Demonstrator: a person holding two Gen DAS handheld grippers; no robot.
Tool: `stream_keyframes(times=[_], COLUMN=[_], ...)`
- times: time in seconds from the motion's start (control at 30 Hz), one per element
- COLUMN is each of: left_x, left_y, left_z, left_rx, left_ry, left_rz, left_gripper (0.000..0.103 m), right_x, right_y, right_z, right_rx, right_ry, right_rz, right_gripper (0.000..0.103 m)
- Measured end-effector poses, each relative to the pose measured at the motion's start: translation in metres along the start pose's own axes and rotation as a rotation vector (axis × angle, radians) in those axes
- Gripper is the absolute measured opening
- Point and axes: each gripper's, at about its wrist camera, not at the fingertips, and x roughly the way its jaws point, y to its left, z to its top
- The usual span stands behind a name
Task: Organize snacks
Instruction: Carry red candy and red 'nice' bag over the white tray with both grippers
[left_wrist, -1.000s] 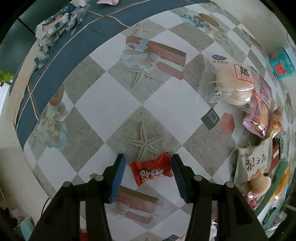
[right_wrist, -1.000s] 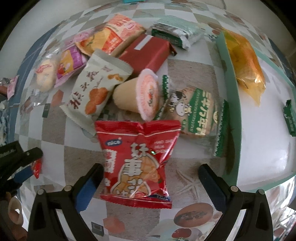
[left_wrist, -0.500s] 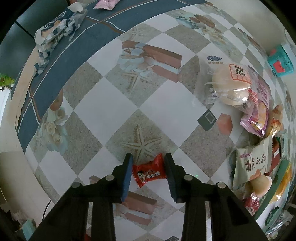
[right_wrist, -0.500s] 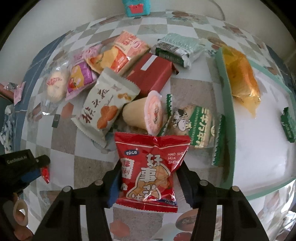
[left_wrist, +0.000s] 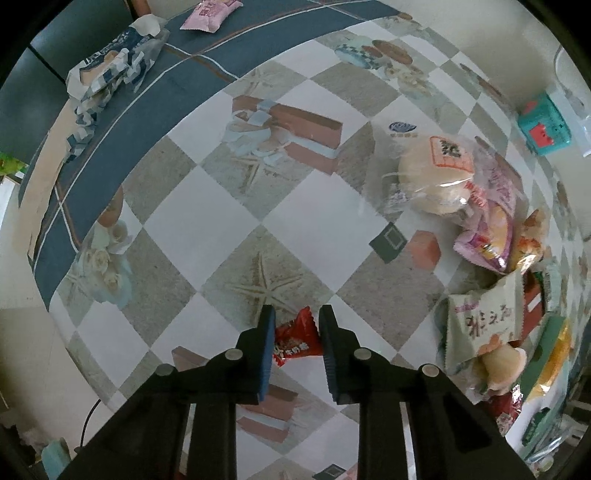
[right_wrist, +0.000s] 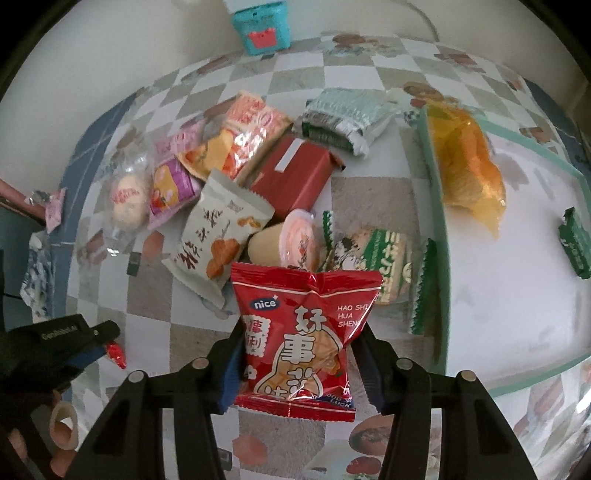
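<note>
My left gripper points down at the checked tablecloth and is shut on a small red candy, held just above the cloth. In the right wrist view the left gripper and the candy show at the lower left. My right gripper is shut on a red snack packet, raised in front of the snack pile: a white packet, a jelly cup, a red box and a green-and-white packet.
A white tray with a teal rim lies to the right, holding an orange packet and a green packet. A teal box stands at the far edge. A tape roll lies at the lower left. A blue-and-white wrapper sits on the blue border.
Both grippers closed from wide open, the left onto the red candy and the right onto the red packet. Both then rose, and the table looks farther away.
</note>
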Motion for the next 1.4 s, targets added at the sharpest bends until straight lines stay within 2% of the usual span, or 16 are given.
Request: stream_keyframes(times=[0.27, 0.43, 0.7, 1.13, 1.4], left_x=[-0.027, -0.045, -0.056, -0.064, -0.069], left_y=[0.002, 0.004, 0.008, -0.025, -0.061], left_z=[-0.002, -0.006, -0.014, -0.033, -0.056], left_rx=[-0.013, -0.017, -0.003, 0.091, 0.181], left_ry=[-0.022, -0.051, -0.061, -0.082, -0.082], left_rz=[-0.081, -0.117, -0.150, -0.179, -0.196], left_gripper=[0.025, 0.025, 0.025, 0.025, 0.025], right_x=[-0.036, -0.051, -0.051, -0.059, -0.066], right_y=[-0.015, -0.011, -0.022, -0.092, -0.158], right_z=[0.006, 0.005, 0.006, 0.013, 0.015], right_rx=[-0.001, 0.001, 0.044, 0.207, 0.338], right_ry=[-0.065, -0.105, -0.105, -0.109, -0.123], right_rz=[0.033, 0.040, 0.042, 0.030, -0.043], right_gripper=[0.057, 0.057, 0.057, 0.057, 0.057])
